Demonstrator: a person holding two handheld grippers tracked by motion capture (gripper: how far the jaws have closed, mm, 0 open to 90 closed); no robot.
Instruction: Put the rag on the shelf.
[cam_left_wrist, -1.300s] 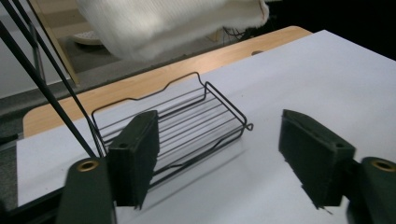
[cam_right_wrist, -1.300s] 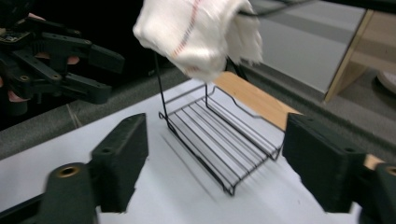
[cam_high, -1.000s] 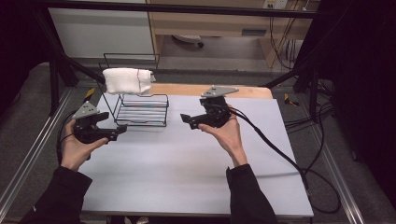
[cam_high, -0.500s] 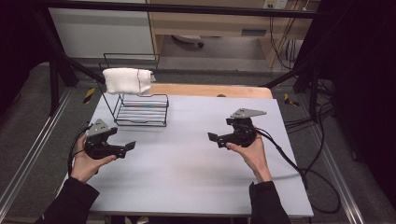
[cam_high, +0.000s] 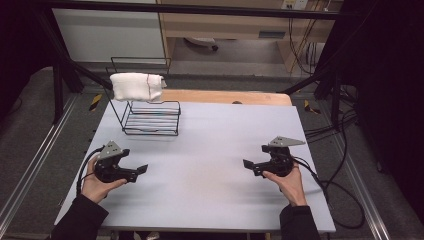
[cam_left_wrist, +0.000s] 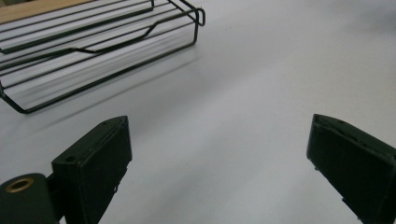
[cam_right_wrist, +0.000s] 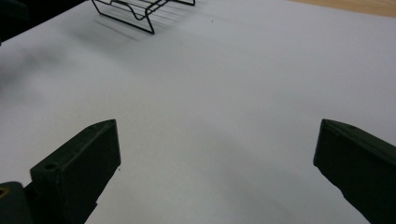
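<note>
A black wire rack stands at the back left of the white table, with a folded white towel draped over its top rail. My left gripper is held low over the table's near left, open, with nothing between its jaws. My right gripper sits at the near right, also open and empty. In the left gripper view the rack's base lies ahead and to the left of the jaws. A corner of the wire rack appears far off in the right gripper view.
A wooden board edge runs along the table's far side. Cables trail off the right edge from the right gripper. Metal frame rails flank the table on the floor.
Both hands have drawn back toward the near edge and spread apart, away from the rack. The towel stays on the rack's top rail.
</note>
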